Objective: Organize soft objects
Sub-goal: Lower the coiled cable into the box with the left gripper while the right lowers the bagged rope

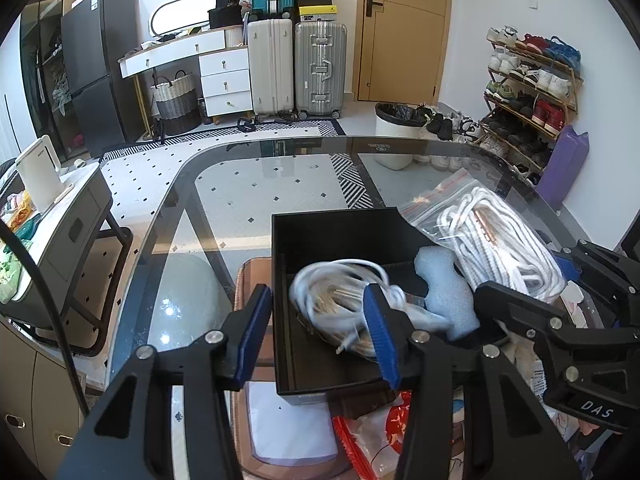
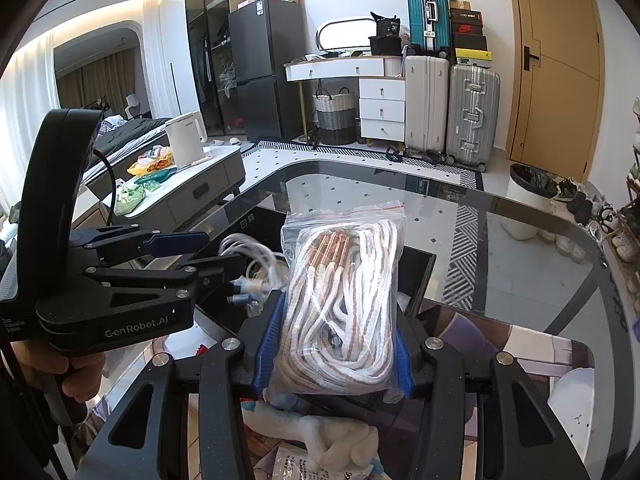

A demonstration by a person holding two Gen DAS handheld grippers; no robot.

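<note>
The black box (image 1: 332, 240) on the glass table (image 1: 248, 200) contains a blurred bundle, apparently white cords (image 1: 340, 300), and blue foam (image 1: 444, 296). Left gripper (image 1: 316, 336) straddles the box wall, unclenched. Right gripper (image 2: 332, 344) clamps the bagged rope (image 2: 344, 300) above the box

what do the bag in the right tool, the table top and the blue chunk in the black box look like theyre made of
Bag: thin clear plastic film, glossy and creased, red zip strip on top; woven white and tan cords show through.
Table top: glass, likely tempered; the floor shows through it and it mirrors the suitcases.
Blue chunk: looks like soft packing foam, matte and finely pitted.
</note>
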